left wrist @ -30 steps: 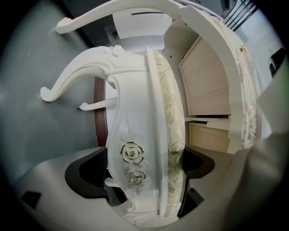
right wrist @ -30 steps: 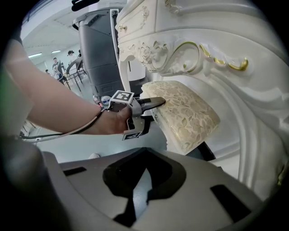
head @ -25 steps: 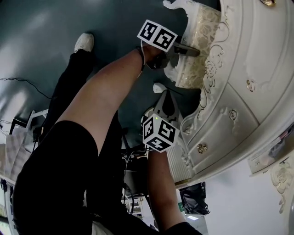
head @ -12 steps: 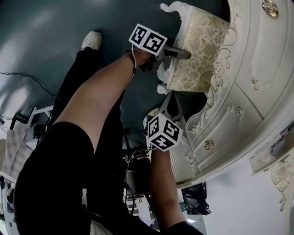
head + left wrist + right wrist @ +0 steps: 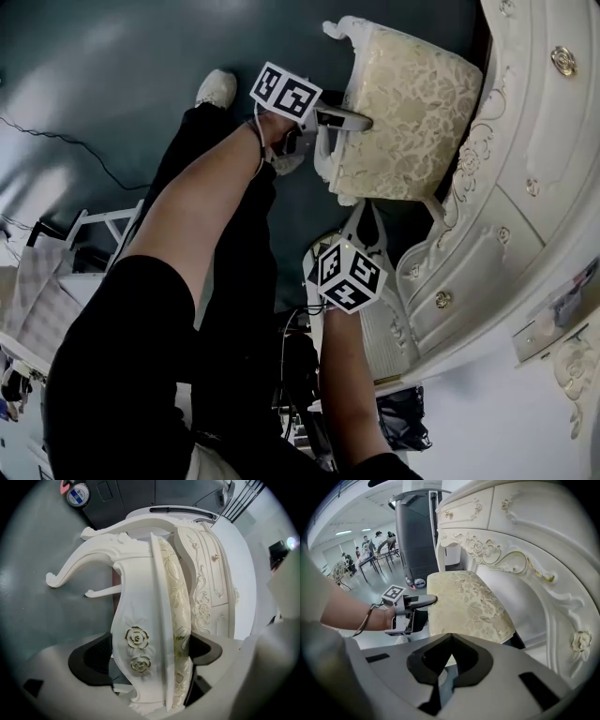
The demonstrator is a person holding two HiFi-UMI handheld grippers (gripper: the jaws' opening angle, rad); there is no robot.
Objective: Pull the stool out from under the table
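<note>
Left gripper (image 5: 349,122) is clamped on the near rim of the stool (image 5: 403,122). In the left gripper view we see one jaw against the carved white apron with its two roses and the other against the patterned seat cushion. The stool stands on the dark floor (image 5: 112,75), just in front of the white carved table (image 5: 525,141), with the far side of its seat close to the table's front. We can't tell whether any of it sits under the top. Right gripper (image 5: 451,641) has its jaws together with nothing in them. It is held low at the stool's near side, pointing at the cushion and apart from it. We see the person's leg and a white shoe (image 5: 217,87) on the floor beside the left gripper.
</note>
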